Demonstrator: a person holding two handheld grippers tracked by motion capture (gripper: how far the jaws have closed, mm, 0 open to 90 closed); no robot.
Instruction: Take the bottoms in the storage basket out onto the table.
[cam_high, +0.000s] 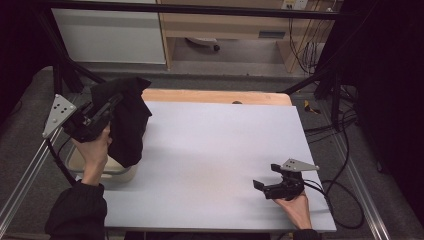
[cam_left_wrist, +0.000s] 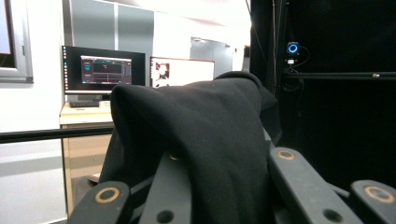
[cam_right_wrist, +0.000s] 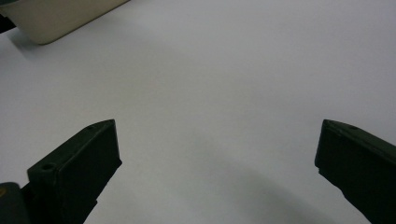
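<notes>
My left gripper (cam_high: 111, 104) clamps the black cloth (cam_high: 127, 125), which hangs above the cream bin (cam_high: 120, 175). My right gripper (cam_high: 265, 186) rests wide open, well right of the bin. Lift higher so the hem clears the rim.

Two lit monitors (cam_left_wrist: 103, 70) sit on a wooden desk (cam_left_wrist: 84, 114) beyond the table.

A cloth (cam_high: 127, 122) hung at the counter's (cam_high: 215, 160) left edge, above what seemed a tub (cam_high: 117, 174). The right gripper (cam_high: 270, 186) rested near the front right corner, well apart.
</notes>
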